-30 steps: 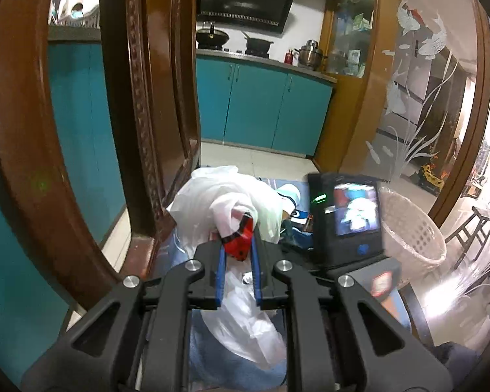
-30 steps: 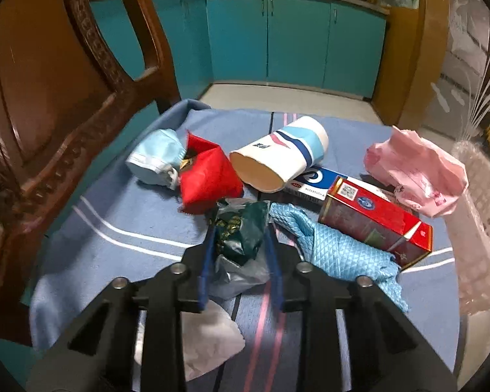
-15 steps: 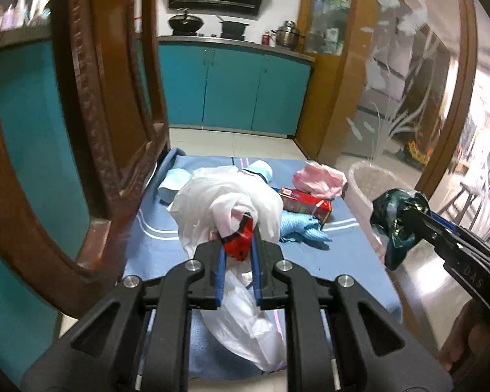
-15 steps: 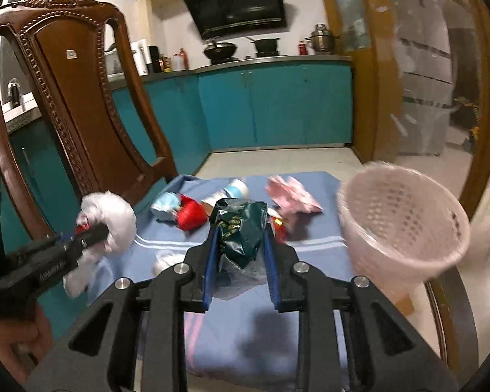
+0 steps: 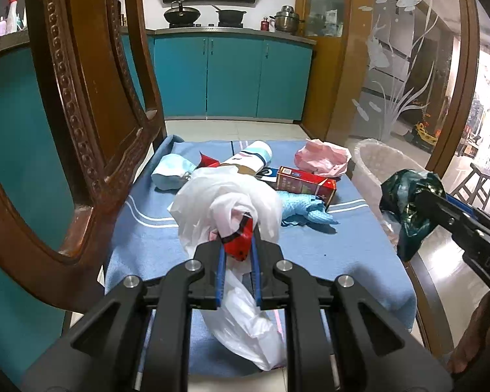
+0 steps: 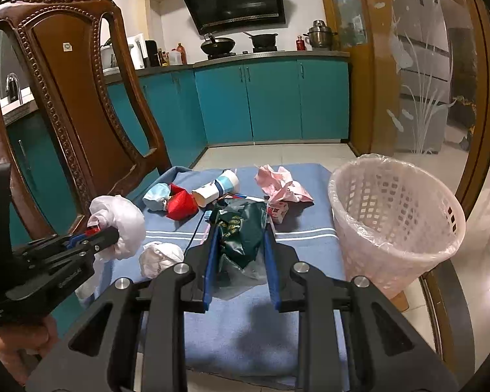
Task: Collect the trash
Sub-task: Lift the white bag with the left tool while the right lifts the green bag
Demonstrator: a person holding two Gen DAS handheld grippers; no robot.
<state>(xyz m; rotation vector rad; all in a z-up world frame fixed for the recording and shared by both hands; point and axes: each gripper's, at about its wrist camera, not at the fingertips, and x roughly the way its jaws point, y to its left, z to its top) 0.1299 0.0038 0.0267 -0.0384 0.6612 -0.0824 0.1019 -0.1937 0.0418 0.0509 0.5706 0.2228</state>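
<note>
My left gripper [image 5: 237, 245] is shut on a white plastic bag [image 5: 225, 202] with a red printed patch, held above the blue cloth [image 5: 147, 245]; it also shows at the left of the right wrist view [image 6: 114, 228]. My right gripper [image 6: 240, 228] is shut on a dark green plastic bag [image 6: 241, 232], held above the cloth, left of the pink basket [image 6: 395, 215]. It shows in the left wrist view [image 5: 408, 205] next to the basket [image 5: 375, 163].
On the cloth lie a paper cup [image 6: 215, 189], a red wrapper [image 6: 179, 205], a light blue mask [image 6: 155, 196], pink crumpled paper [image 6: 282, 186], a red box [image 5: 305, 184], a blue cloth rag [image 5: 302, 210] and a white wad [image 6: 160, 256]. A wooden chair [image 6: 65, 98] stands at left.
The right gripper has lifted the green bag off the cloth and pulled back toward the basket. The left gripper has drawn back and turned, still holding the white bag.
</note>
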